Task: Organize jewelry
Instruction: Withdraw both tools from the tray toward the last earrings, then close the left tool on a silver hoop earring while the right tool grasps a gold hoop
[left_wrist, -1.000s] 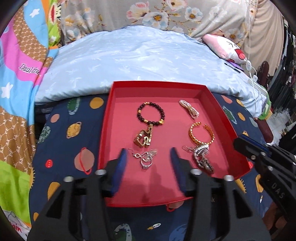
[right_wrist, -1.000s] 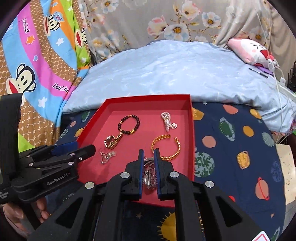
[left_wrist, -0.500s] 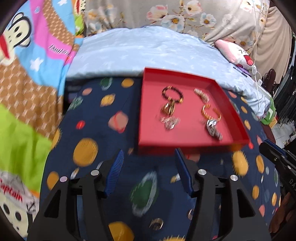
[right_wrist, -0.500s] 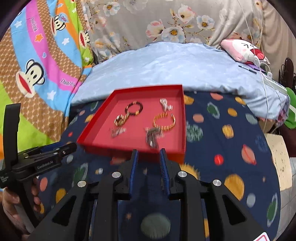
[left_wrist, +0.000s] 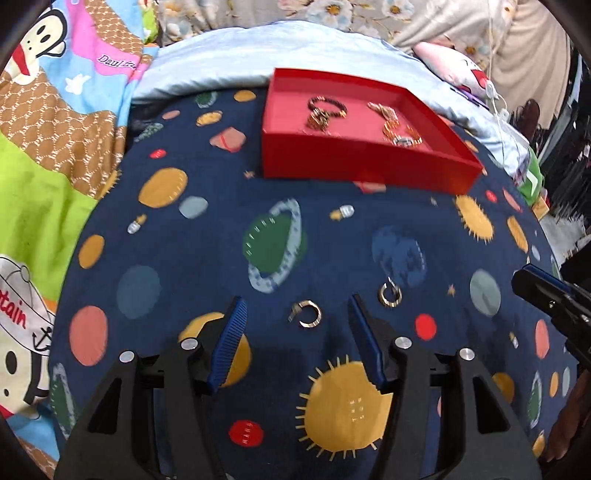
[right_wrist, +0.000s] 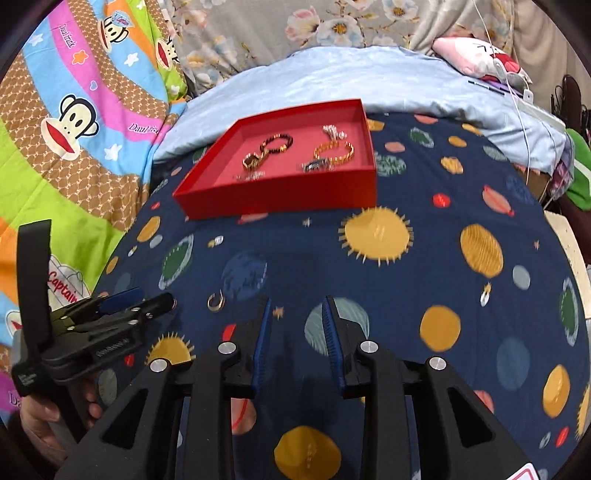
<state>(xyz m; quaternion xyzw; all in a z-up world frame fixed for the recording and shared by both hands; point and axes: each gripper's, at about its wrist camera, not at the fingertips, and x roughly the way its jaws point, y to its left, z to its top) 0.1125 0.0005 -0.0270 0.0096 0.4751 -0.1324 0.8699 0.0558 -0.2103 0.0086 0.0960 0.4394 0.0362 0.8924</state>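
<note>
A red tray (left_wrist: 365, 162) (right_wrist: 273, 199) sits far back on the planet-print blanket. It holds a dark bead bracelet (left_wrist: 327, 103) (right_wrist: 277, 142), a gold bangle (left_wrist: 402, 133) (right_wrist: 334, 151) and smaller silver pieces. Two small hoop earrings lie on the blanket close to me. One open hoop (left_wrist: 308, 314) lies between the spread fingers of my left gripper (left_wrist: 297, 300) (right_wrist: 155, 299), untouched. The other hoop (left_wrist: 389, 295) (right_wrist: 216, 301) lies just right of that gripper. My right gripper (right_wrist: 296, 300) (left_wrist: 532, 282) hovers over bare blanket; its jaws are opening with nothing between them.
A light blue quilt (right_wrist: 369, 77) is bunched behind the tray. A bright cartoon-monkey sheet (right_wrist: 74, 122) covers the left side. A pink plush (right_wrist: 476, 55) and white cables (right_wrist: 517, 85) lie at the back right. A hand (right_wrist: 48, 421) holds the left gripper's handle.
Both grippers have drawn back from the tray to the near part of the blanket. The right jaws went from nearly shut to parted. The two hoops have come into view.
</note>
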